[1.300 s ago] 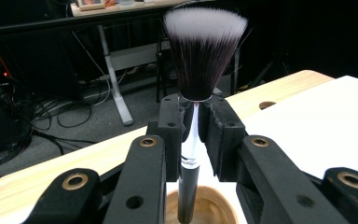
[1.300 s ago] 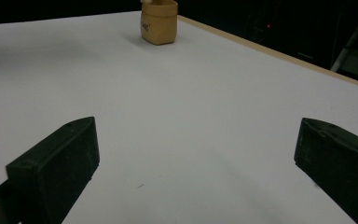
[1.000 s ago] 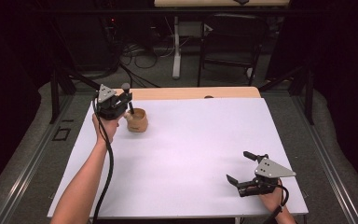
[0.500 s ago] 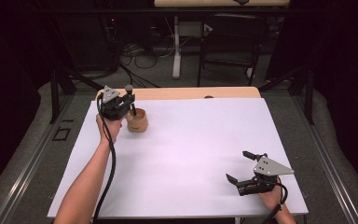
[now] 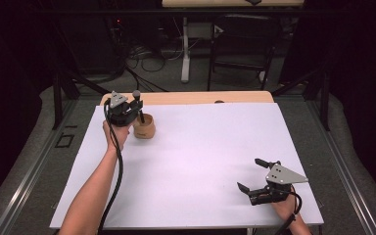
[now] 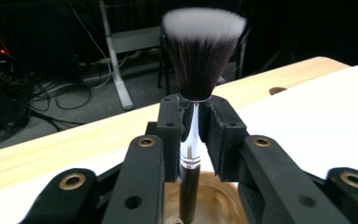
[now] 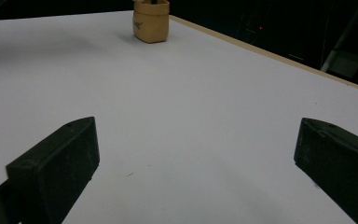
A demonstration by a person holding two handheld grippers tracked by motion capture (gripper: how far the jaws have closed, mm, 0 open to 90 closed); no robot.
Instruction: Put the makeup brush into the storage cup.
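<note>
**Brush standing in the wooden cup**

The left gripper (image 6: 193, 140) is just easing its jaws apart around the makeup brush (image 6: 200, 56) – upright, handle down in the wooden cup (image 5: 144, 126) at the table's (image 5: 200, 161) far left. The right gripper (image 5: 254, 188) is resting spread wide, empty.

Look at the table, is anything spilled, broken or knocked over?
Nothing stands out. The wooden cup stands upright on the white table, and the brush stands straight in it, bristles up, between the left gripper jaws, which have just been opening. The right gripper rests open, far off.
</note>
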